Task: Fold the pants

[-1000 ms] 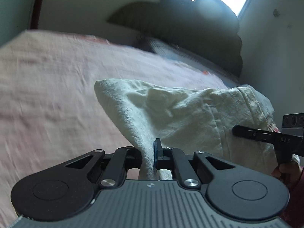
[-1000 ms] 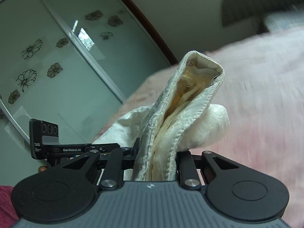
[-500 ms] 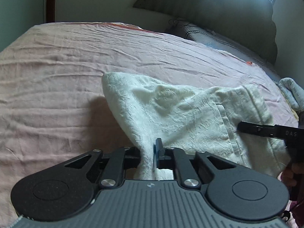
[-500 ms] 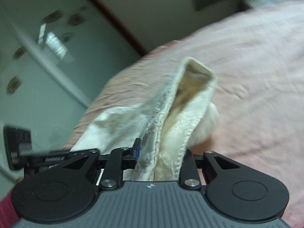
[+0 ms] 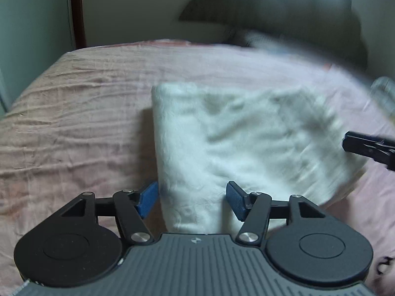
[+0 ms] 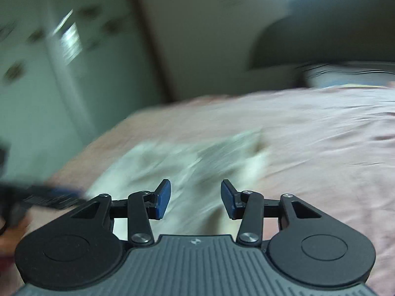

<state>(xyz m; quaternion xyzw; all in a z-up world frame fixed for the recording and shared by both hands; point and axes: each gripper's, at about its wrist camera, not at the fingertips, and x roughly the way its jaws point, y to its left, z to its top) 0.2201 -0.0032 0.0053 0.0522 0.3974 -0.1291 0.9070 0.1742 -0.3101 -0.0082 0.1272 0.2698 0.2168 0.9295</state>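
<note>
The pants (image 5: 237, 143) lie on the bed (image 5: 74, 113), a cream, textured bundle folded into a rough rectangle on the pink sheet. In the left wrist view its left edge runs straight and its near corner sits between the blue pads of the left gripper (image 5: 191, 201). Those jaws are spreading, and the pads stand clear of the cloth on both sides, so nothing is pinched. The right gripper (image 6: 195, 201) is opening as well; its view is badly smeared, yet pale fabric shows between and beyond its parted pads with no contact I can make out. Its black tip also enters at the right edge of the left view, just beside the bundle's right end.

The fabric looks soft, light and limp (it sags into shallow wrinkles instead of holding a plane), so I judge it will droop from any single hold and needs two holds spaced along one edge to stay flat. The layered edges should give the firmest purchase, since several thicknesses bunch together there and are less likely to slip from the pads. The cloth appears matte and slightly nubbly, probably not slippery. A pinch taken too shallow may lift only the top layer and undo the fold.
</note>
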